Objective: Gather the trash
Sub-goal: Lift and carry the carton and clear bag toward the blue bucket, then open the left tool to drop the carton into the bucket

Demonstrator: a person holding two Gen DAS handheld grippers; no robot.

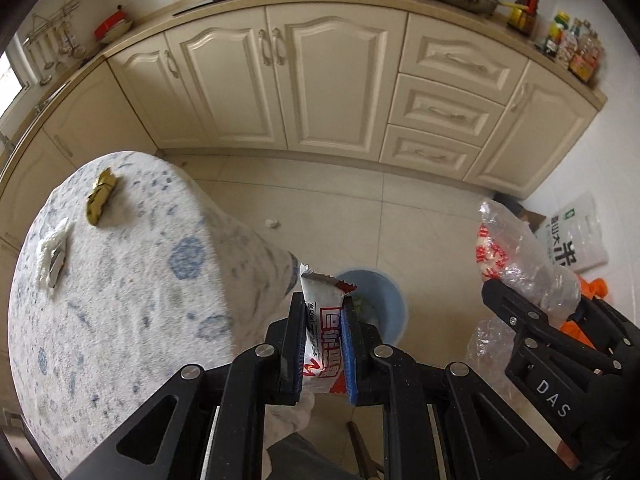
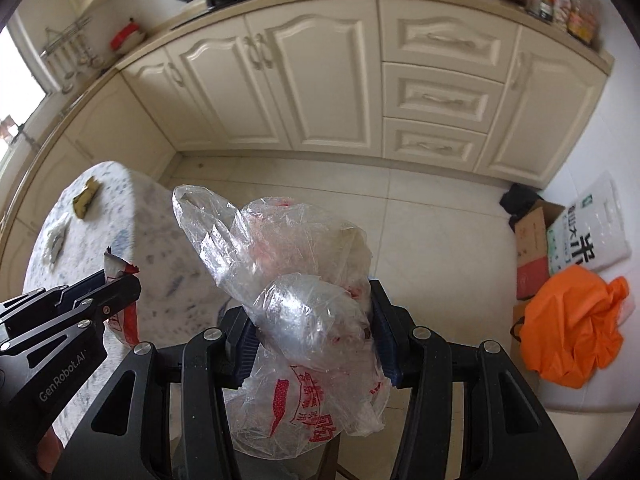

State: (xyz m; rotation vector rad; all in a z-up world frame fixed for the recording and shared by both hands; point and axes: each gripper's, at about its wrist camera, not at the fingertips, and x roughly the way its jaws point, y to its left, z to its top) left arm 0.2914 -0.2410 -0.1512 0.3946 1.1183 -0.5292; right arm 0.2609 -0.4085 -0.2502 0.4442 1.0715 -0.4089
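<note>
1. The left gripper [image 1: 323, 322] has its blue ribbed fingers [image 1: 295, 364] clenched on a flat, glossy white-and-red snack wrapper [image 1: 323, 320] with a jagged torn top edge.
2. The right gripper [image 2: 316, 334] grasps a crumpled clear plastic bag [image 2: 296, 272] printed with red characters; the thin, wrinkled film bulges over the fingers and hides most of their pads.
3. A round pale-blue bin [image 1: 384, 300] stands on the tiled floor. The wrapper hangs just above and in front of the bin's near rim, covering part of it; the plastic bag is to the right of the bin.
4. Left of the bin, the surface [image 1: 132, 280] has a soft, white, blue-speckled cover. On it lie a crinkled gold-green wrapper [image 1: 100, 196] and a white crumpled scrap [image 1: 52, 256], blurred and hard to make out.
5. Beyond the bin, a small white wad [image 1: 271, 223] lies on the floor.
6. Far right of the bin, a rumpled orange bag [image 2: 572, 320] partly hides a cardboard box [image 2: 532, 256].
</note>
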